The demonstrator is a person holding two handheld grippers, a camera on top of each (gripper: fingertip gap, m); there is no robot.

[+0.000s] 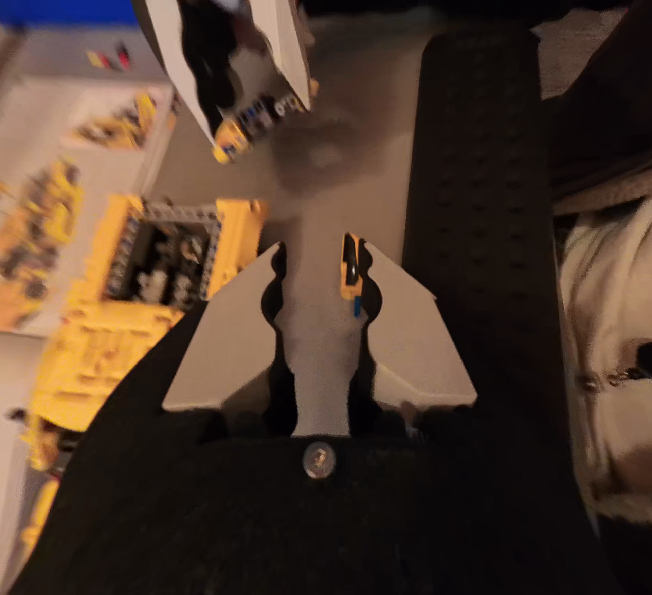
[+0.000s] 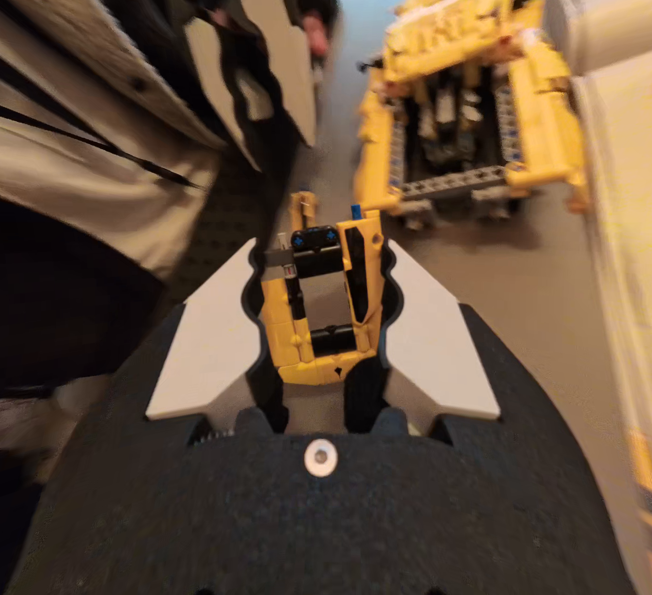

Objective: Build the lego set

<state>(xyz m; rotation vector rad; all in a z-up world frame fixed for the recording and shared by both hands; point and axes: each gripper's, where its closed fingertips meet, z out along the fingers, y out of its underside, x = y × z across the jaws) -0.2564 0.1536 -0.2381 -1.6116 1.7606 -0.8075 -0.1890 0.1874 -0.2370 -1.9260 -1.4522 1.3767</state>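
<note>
My right gripper (image 2: 321,246) is shut on a yellow and black lego frame piece (image 2: 367,296) with blue pins, held above the table. The same gripper shows in the left wrist view (image 1: 261,123), carrying that piece (image 1: 229,140). The big yellow lego vehicle (image 2: 458,119) stands on the table just beyond it, and also shows in the left wrist view (image 1: 169,260). My left gripper (image 1: 323,250) is open. A small yellow panel (image 1: 347,267) with a black insert and a blue pin sits against the inside of its right finger. The left gripper (image 2: 285,155) also shows in the right wrist view.
An open instruction booklet (image 1: 88,140) lies left of the vehicle and at the right edge of the right wrist view (image 2: 621,225). A black perforated strip (image 1: 476,190) runs along the table. A person in a beige coat (image 2: 88,119) is close by. Spacing between my two grippers at the tips: around 9 cm.
</note>
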